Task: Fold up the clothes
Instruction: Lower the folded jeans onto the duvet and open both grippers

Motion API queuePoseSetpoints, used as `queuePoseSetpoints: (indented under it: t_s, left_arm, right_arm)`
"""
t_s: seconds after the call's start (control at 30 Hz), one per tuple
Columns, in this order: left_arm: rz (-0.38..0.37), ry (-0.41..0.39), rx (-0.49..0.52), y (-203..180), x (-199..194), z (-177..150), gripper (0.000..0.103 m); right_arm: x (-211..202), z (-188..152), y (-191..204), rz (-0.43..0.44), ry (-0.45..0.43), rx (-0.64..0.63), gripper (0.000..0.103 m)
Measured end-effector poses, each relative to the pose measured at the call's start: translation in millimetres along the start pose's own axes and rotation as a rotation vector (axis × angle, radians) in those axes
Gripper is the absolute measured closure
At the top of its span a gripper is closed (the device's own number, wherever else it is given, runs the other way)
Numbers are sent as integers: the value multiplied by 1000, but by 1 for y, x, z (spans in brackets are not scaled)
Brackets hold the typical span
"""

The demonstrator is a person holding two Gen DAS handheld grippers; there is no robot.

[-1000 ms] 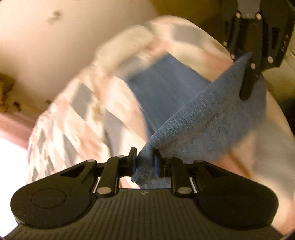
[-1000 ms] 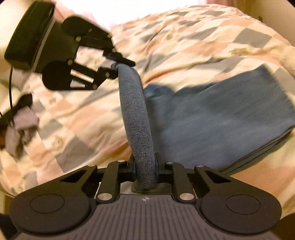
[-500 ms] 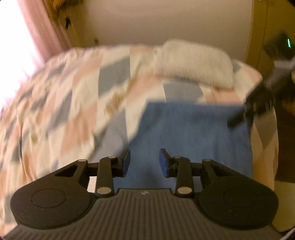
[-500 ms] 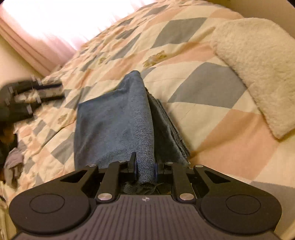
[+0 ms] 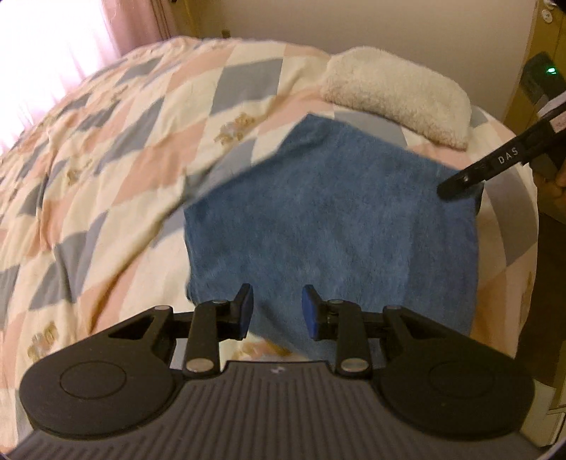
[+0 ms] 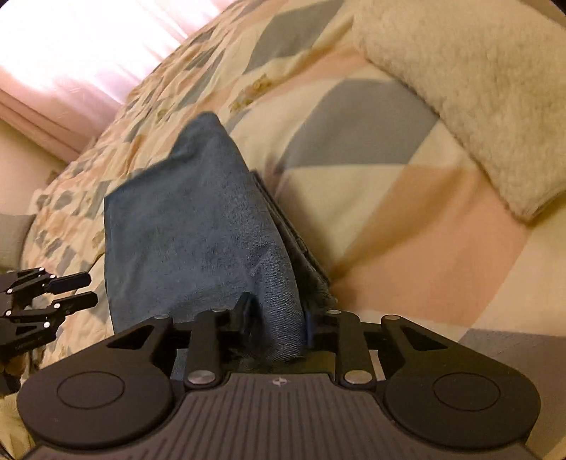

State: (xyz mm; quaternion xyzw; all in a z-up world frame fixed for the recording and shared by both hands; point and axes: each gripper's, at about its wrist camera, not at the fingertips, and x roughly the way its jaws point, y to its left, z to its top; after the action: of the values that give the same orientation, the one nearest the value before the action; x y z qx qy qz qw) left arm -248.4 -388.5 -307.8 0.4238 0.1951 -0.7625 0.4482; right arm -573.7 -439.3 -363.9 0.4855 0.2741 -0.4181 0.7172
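Bed w/ quilted cover in cream, pink & grey-blue diamond patches (image 5: pixel 148 148). Cream fluffy fleece cushion (image 5: pixel 396 95) lies at bed's far right corner. Pink curtain (image 5: pixel 141 21) w/ bright window past bed's far left edge; beige wall (image 5: pixel 353 24) behind.

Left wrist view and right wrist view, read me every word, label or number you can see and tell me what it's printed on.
"DAS": white letters on the black finger of the right gripper, seen in the left wrist view.
A small pale logo mark on each gripper's ribbed body is a symbol, not text.
No other readable text on the blue garment or quilt.
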Motion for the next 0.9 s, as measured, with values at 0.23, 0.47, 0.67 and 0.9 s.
queuePoseSetpoints:
  t_s: [0.23, 0.47, 0.67, 0.9]
  left_arm:
    - [-48, -91, 77, 14, 13, 28, 81]
    - [-230, -175, 139, 8, 72, 90, 92]
    - [-267, -53, 117, 7, 155, 119, 92]
    - [-272, 19, 27, 21, 177, 126, 91]
  right_arm:
    - [-35, -11, 81, -385, -247, -292, 67]
    - [11, -47, 85, -412, -149, -264, 82]
    - [22, -43, 64, -398, -139, -148, 81]
    - [56, -12, 38, -354, -92, -18, 79]
